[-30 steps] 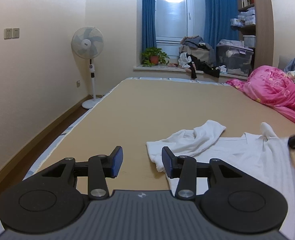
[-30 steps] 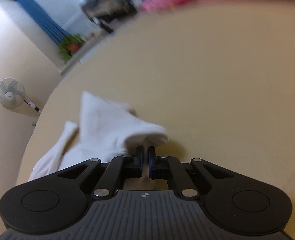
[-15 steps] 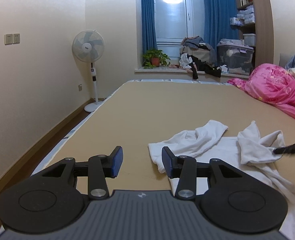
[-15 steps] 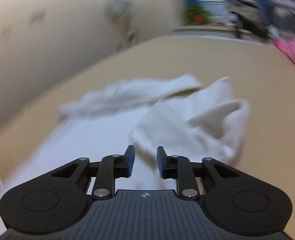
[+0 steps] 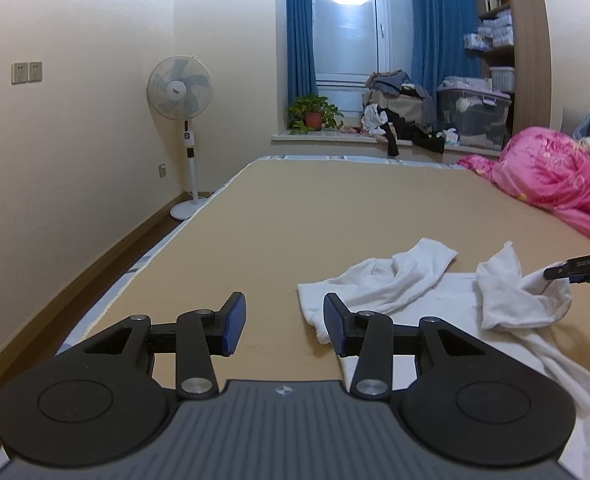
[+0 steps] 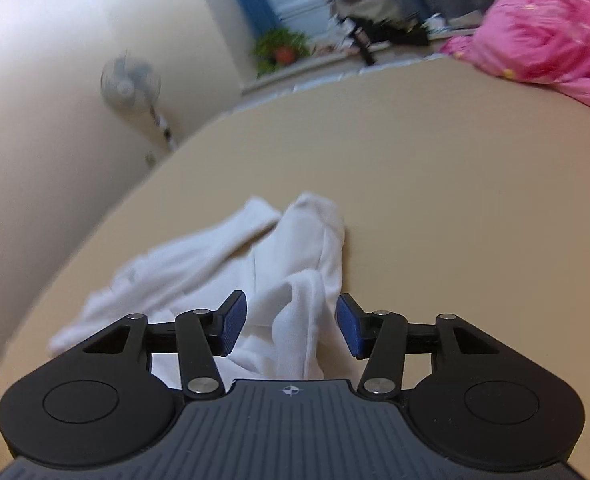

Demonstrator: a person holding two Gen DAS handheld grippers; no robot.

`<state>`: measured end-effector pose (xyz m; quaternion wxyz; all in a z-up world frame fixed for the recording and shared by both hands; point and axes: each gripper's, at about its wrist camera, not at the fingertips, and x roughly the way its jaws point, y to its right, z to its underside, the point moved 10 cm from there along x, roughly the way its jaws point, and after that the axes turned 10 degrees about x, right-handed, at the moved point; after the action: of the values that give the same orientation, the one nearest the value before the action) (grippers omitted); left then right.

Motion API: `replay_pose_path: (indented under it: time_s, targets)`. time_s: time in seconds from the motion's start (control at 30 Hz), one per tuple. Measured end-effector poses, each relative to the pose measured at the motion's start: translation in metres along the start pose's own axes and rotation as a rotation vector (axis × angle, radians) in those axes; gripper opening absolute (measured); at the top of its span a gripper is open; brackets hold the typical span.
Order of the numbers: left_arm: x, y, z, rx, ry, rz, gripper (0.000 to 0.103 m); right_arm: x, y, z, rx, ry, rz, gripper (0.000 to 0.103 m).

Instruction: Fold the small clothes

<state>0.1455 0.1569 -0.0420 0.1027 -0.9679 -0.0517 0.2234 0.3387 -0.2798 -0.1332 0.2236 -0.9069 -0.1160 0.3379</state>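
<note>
A white garment (image 5: 407, 280) lies rumpled on the tan bed (image 5: 335, 208), spread out low on the right side. One sleeve is bunched up and points toward the window. The other part of the cloth is lifted into a small peak.

The left gripper (image 5: 283, 322) hovers over the bed, just beside the near edge of the white garment. Its blue fingers (image 5: 234, 322) are wide apart and hold nothing.

The right gripper (image 6: 291, 322) is right at the raised fold of the cloth. In its own view its fingers (image 6: 233, 322) are apart, with a fold of the cloth sitting between them. In the left view its dark tip touches the lifted peak, but I cannot tell if it pinches it.

A pink blanket (image 5: 555, 184) is piled on the far right of the bed. On the window sill, a clear plastic bin (image 5: 473, 118) has soft things inside, too blurry to name. A pile of clothes (image 5: 399, 108) sits beside it, and a plant in a red pot (image 5: 314, 114) stands nearby. A white fan (image 5: 179, 92) stands by the wall
</note>
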Motion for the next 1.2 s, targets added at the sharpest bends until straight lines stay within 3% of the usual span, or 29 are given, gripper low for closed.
replay_pose_path:
  time_s: [0.03, 0.07, 0.13, 0.23, 0.3, 0.37, 0.43, 0.47, 0.5, 0.53, 0.57, 0.63, 0.7, 0.8, 0.93, 1.0, 1.13, 1.17, 1.2]
  targets:
    - [0.001, 0.000, 0.001, 0.008, -0.007, -0.004, 0.048, 0.009, 0.000, 0.002, -0.021, -0.028, 0.018, 0.036]
    - [0.003, 0.001, 0.001, 0.014, -0.015, -0.006, 0.048, 0.015, -0.001, 0.006, -0.038, -0.052, 0.019, 0.014]
    - [0.006, 0.003, 0.002, 0.027, -0.027, -0.007, 0.048, 0.017, -0.005, 0.004, -0.074, -0.059, 0.016, 0.008]
    - [0.009, 0.006, 0.003, 0.049, -0.031, -0.010, 0.048, -0.010, 0.008, -0.033, -0.022, 0.057, -0.011, 0.007]
    - [0.011, 0.006, 0.003, 0.058, -0.032, -0.013, 0.048, -0.053, 0.045, -0.078, 0.140, 0.234, -0.008, 0.007]
    - [0.013, 0.004, 0.003, 0.055, -0.036, -0.015, 0.048, -0.118, 0.103, -0.115, 0.316, 0.494, 0.013, 0.007]
    - [0.015, 0.003, 0.003, 0.048, -0.040, -0.015, 0.048, -0.183, 0.172, -0.125, 0.457, 0.756, 0.086, 0.007]
    - [0.015, 0.002, 0.003, 0.042, -0.043, -0.014, 0.048, -0.204, 0.208, -0.119, 0.511, 0.830, 0.169, 0.008]
    - [0.017, 0.001, 0.003, 0.037, -0.046, -0.013, 0.048, -0.216, 0.243, -0.109, 0.557, 0.846, 0.271, 0.008]
    - [0.018, 0.000, 0.004, 0.030, -0.050, -0.010, 0.048, -0.216, 0.279, -0.095, 0.603, 0.808, 0.368, 0.009]
    - [0.019, -0.001, 0.004, 0.026, -0.054, -0.007, 0.048, -0.204, 0.316, -0.074, 0.672, 0.706, 0.434, 0.010]
    - [0.023, -0.001, 0.004, 0.030, -0.066, -0.006, 0.048, -0.179, 0.372, -0.027, 0.841, 0.532, 0.451, 0.010]
    - [0.025, -0.001, 0.005, 0.037, -0.075, -0.010, 0.048, -0.176, 0.403, 0.006, 0.921, 0.471, 0.482, 0.008]
    - [0.026, 0.000, 0.006, 0.042, -0.078, -0.016, 0.048, -0.182, 0.416, 0.014, 0.919, 0.477, 0.423, 0.006]
    - [0.031, 0.005, 0.007, 0.077, -0.094, -0.022, 0.048, -0.188, 0.425, 0.012, 0.956, 0.526, 0.425, 0.010]
    - [0.031, 0.010, 0.008, 0.104, -0.095, -0.022, 0.048, -0.194, 0.431, 0.011, 0.980, 0.558, 0.419, 0.004]
    - [0.030, 0.019, 0.009, 0.135, -0.091, 0.005, 0.048, -0.219, 0.440, -0.010, 0.955, 0.695, 0.476, 0.004]
    - [0.030, 0.022, 0.009, 0.143, -0.092, 0.021, 0.049, -0.223, 0.448, -0.006, 0.990, 0.692, 0.530, 0.005]
    - [0.030, 0.026, 0.010, 0.155, -0.090, 0.034, 0.049, -0.227, 0.455, 0.003, 1.037, 0.669, 0.622, 0.013]
